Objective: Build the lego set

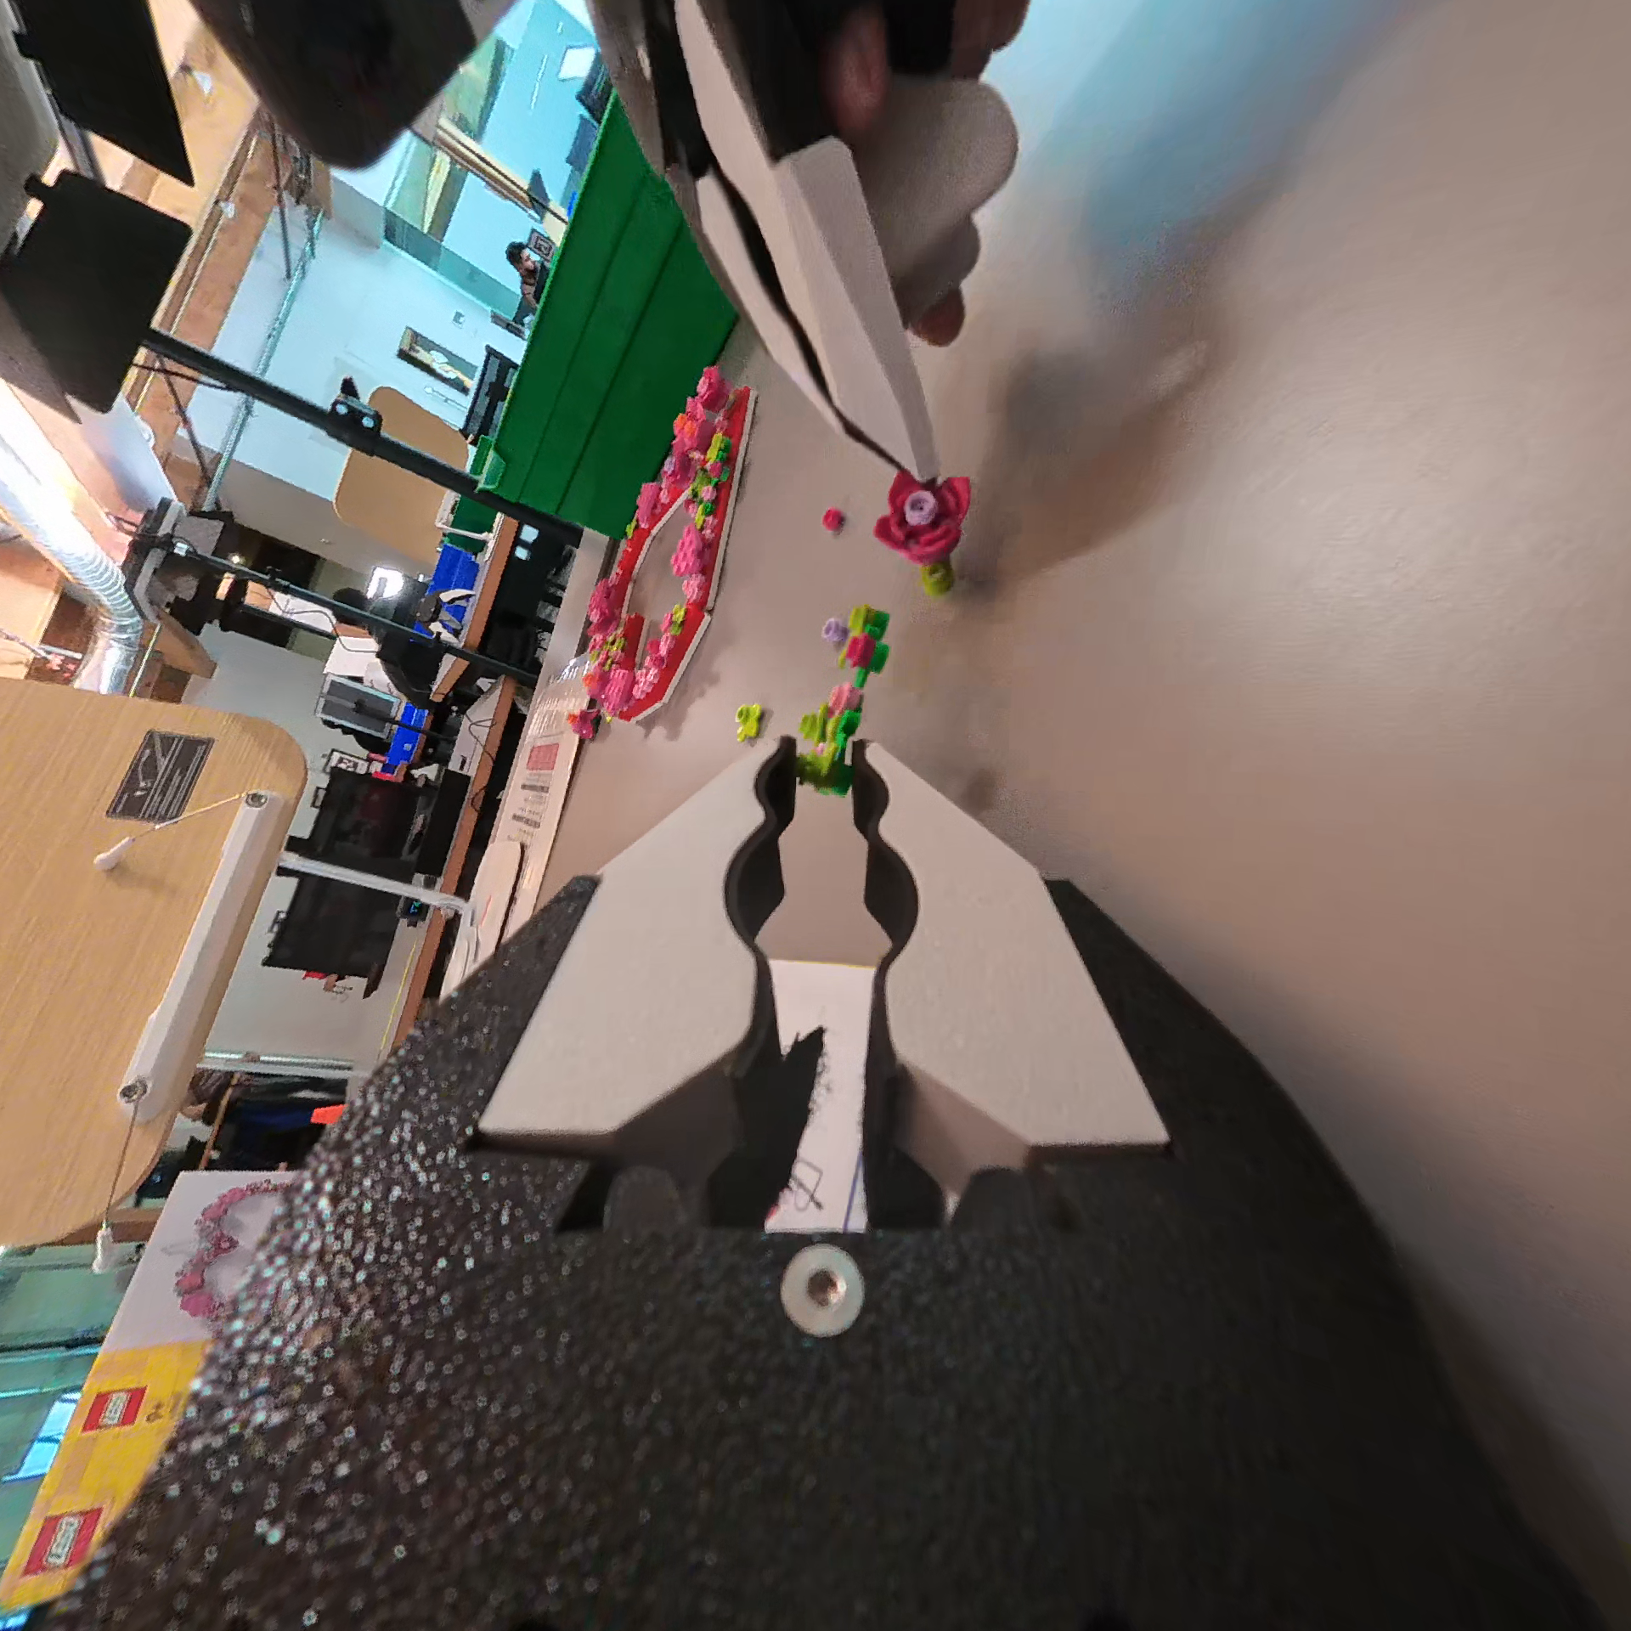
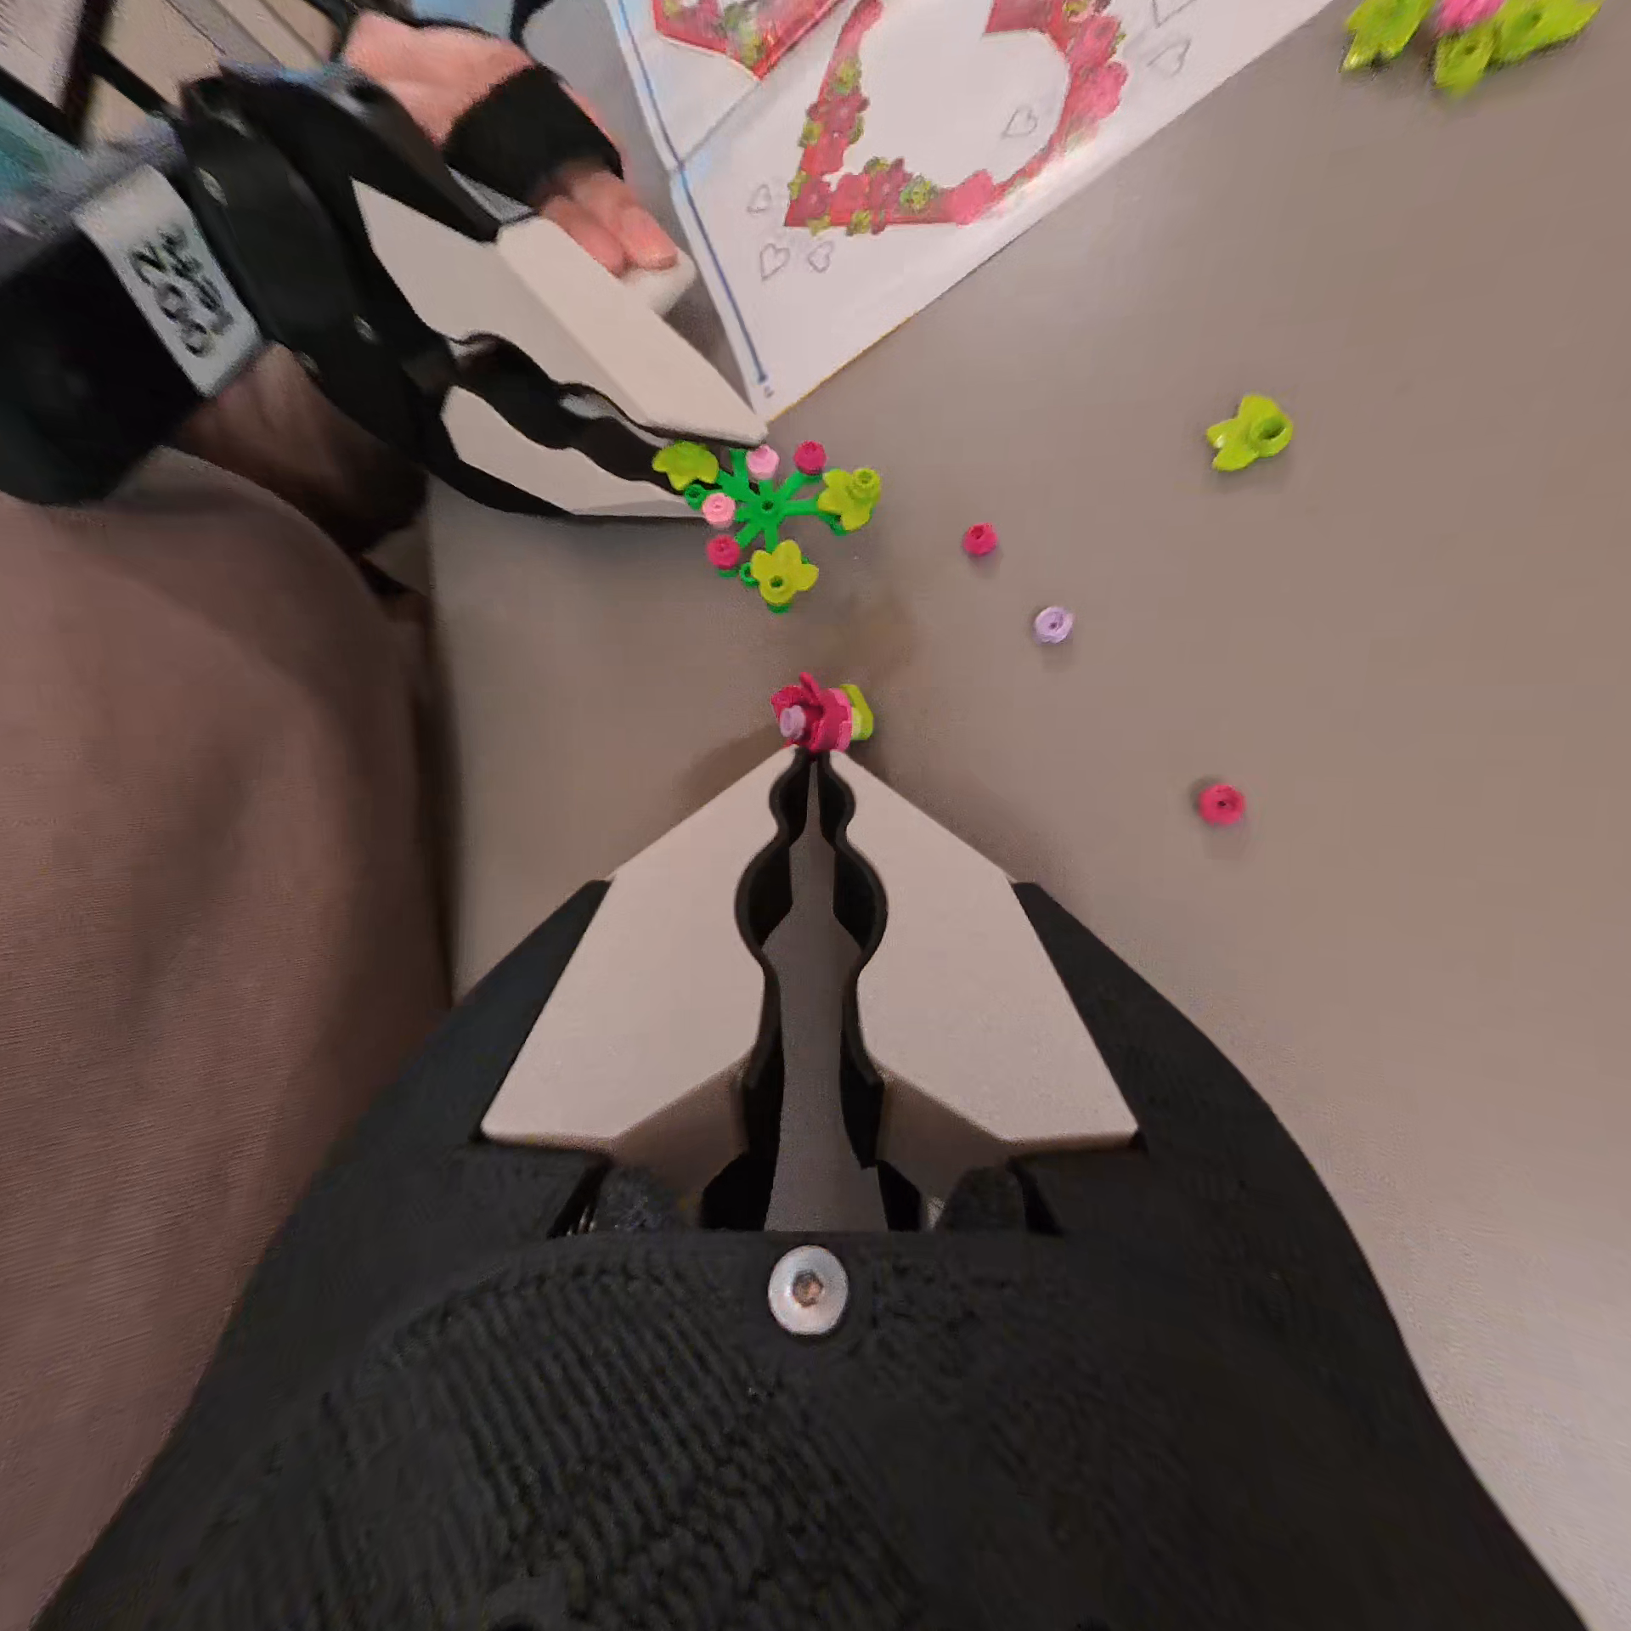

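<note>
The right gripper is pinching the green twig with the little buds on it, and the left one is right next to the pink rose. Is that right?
Not quite, you swapped them. The right wrist view shows the right gripper with its jaws nearly shut at the pink rose, and the left gripper is at the green twig with buds.

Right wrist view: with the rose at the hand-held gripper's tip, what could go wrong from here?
1. The right hand-held gripper looks nearly shut, touching only the magenta rose at its edge, so the rose may tip or skid.
2. The left hand-held gripper pinches one lime leaf of the green stem cluster, which could pop off.
</note>
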`<control>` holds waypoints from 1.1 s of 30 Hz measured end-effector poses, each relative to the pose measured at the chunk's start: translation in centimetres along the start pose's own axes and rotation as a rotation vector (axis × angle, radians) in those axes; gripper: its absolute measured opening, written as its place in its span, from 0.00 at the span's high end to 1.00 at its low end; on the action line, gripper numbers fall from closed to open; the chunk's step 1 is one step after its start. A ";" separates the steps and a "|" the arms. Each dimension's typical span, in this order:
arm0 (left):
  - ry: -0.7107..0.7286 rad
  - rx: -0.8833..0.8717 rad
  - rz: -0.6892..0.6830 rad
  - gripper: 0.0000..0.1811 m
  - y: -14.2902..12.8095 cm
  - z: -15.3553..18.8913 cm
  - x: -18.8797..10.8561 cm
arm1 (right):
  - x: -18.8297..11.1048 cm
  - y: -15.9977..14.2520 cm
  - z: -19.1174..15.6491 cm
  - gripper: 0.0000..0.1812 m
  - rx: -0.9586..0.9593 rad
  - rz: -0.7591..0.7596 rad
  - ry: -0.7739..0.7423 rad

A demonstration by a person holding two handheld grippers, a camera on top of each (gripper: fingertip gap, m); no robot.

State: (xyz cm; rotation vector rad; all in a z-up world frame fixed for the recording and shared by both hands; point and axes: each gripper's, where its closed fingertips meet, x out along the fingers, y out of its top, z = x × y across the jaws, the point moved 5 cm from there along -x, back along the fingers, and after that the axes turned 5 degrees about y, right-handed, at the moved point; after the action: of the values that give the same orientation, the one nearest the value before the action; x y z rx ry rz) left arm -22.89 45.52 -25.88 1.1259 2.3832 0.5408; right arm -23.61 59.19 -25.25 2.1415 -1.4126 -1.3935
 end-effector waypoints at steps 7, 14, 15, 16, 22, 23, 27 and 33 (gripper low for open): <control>-0.014 0.020 0.008 0.94 0.2 0.4 0.0 | -0.8 -0.4 1.7 0.92 0.172 0.077 0.052; -0.008 0.021 0.001 0.94 0.1 0.3 0.0 | -0.9 -0.1 1.9 0.82 -0.043 0.078 -0.038; -0.008 0.022 0.000 0.94 0.1 0.3 0.0 | -1.1 0.0 2.0 0.82 -0.108 0.076 -0.075; -0.008 0.021 0.000 0.94 0.1 0.3 0.0 | -1.2 0.0 1.9 0.82 -0.182 0.066 -0.108; -0.007 0.023 0.000 0.94 0.1 0.2 0.0 | -0.8 -0.6 -0.6 0.83 -0.660 -0.001 -0.172; -0.009 0.023 -0.001 0.94 0.0 0.3 0.0 | -0.6 -0.5 -1.1 0.84 -0.711 0.007 -0.165; -0.012 0.025 -0.003 0.94 0.0 0.3 0.0 | -0.1 -0.1 -2.0 0.83 -0.875 0.019 -0.227; -0.016 0.026 -0.004 0.94 0.0 0.4 0.1 | 0.6 -0.8 -0.8 0.91 -0.938 -0.065 -0.325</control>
State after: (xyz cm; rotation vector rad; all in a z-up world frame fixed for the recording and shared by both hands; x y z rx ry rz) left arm -22.73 45.61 -26.19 1.1320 2.3844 0.4995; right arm -22.48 58.86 -25.68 1.3872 -0.5311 -1.9571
